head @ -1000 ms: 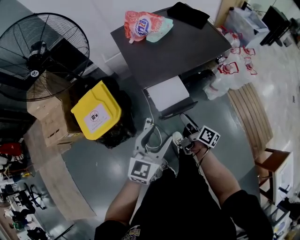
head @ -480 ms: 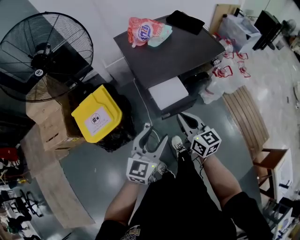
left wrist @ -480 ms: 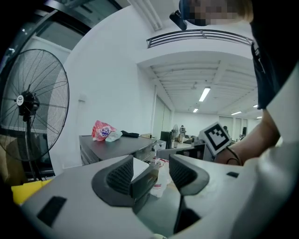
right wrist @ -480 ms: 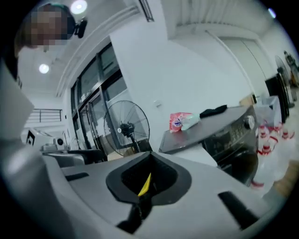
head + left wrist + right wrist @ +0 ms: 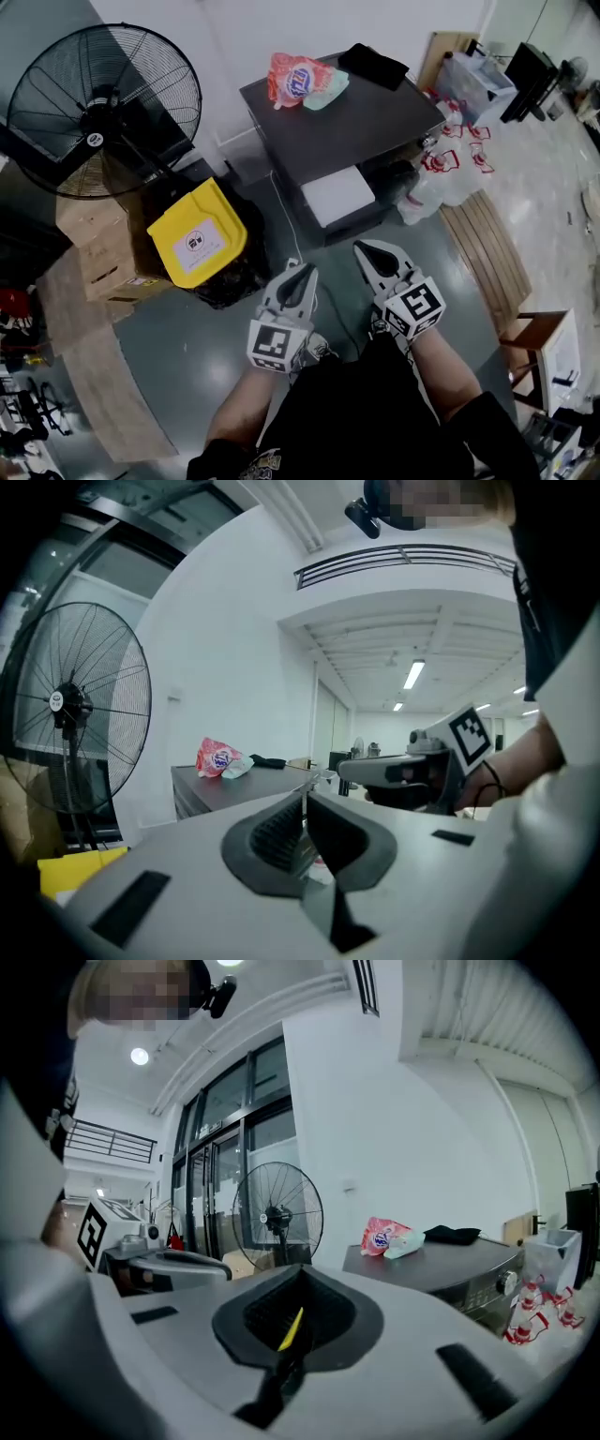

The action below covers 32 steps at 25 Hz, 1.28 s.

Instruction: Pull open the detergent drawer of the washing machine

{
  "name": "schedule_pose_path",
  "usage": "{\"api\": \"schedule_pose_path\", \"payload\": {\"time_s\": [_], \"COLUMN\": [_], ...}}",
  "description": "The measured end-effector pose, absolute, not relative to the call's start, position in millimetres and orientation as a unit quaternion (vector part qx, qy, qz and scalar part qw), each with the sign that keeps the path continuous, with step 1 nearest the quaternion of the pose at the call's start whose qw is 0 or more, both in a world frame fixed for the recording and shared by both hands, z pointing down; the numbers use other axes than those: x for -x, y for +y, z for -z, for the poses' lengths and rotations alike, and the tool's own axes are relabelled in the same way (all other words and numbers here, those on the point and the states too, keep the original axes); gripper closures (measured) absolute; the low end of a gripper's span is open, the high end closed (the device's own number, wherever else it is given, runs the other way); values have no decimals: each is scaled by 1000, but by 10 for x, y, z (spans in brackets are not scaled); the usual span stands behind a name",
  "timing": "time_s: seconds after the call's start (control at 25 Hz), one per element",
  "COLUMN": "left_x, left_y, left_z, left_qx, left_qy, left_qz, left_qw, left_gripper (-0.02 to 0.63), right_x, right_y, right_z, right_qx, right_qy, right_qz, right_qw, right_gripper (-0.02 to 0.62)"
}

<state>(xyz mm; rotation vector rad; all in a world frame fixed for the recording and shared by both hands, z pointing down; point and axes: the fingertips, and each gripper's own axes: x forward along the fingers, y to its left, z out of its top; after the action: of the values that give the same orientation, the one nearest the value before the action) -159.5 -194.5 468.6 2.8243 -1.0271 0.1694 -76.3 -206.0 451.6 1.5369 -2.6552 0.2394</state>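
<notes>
The washing machine (image 5: 349, 120) has a dark grey top and stands against the white wall, with a white panel (image 5: 337, 195) at its front. Its knob and control strip (image 5: 502, 1283) show in the right gripper view; I cannot make out the detergent drawer. My left gripper (image 5: 302, 270) and right gripper (image 5: 367, 249) hover side by side over the floor, short of the machine's front and touching nothing. Both point at it roughly level. The left gripper (image 5: 305, 799) is shut and empty. The right gripper (image 5: 300, 1277) is shut too, with only a yellow sliver showing through its gap.
A red detergent bag (image 5: 298, 80) and a black cloth (image 5: 372, 66) lie on the machine. A large floor fan (image 5: 103, 108), a yellow-lidded bin (image 5: 197, 234) and cardboard boxes (image 5: 94, 246) stand to the left. Plastic bags (image 5: 450, 164) and a wooden bench (image 5: 492, 239) are on the right.
Both grippers have risen and moved toward the machine. The left jaws went from wide open to shut. The right gripper rolled from its side to flat and shut.
</notes>
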Motion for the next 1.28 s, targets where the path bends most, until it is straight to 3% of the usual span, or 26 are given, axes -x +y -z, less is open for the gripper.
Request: {"api": "schedule_pose_path", "payload": {"time_s": [0.76,1.28], "left_x": [452,231], "left_y": [-1094,-669], "left_z": [-4397,-4370], "left_qx": [-891,-868], "left_qy": [-449,-491], "left_qz": [-43,-52], "left_qw": [57,48], "left_gripper": [594,594], "right_x": [-347,-539], "right_y": [-1202,-884], "right_z": [-4119,-4111], "right_qx": [-397,-350], "right_qy": [-916,-935], "right_qz": [-60,-64], "right_qw": [17,7], "right_gripper": [591,591]}}
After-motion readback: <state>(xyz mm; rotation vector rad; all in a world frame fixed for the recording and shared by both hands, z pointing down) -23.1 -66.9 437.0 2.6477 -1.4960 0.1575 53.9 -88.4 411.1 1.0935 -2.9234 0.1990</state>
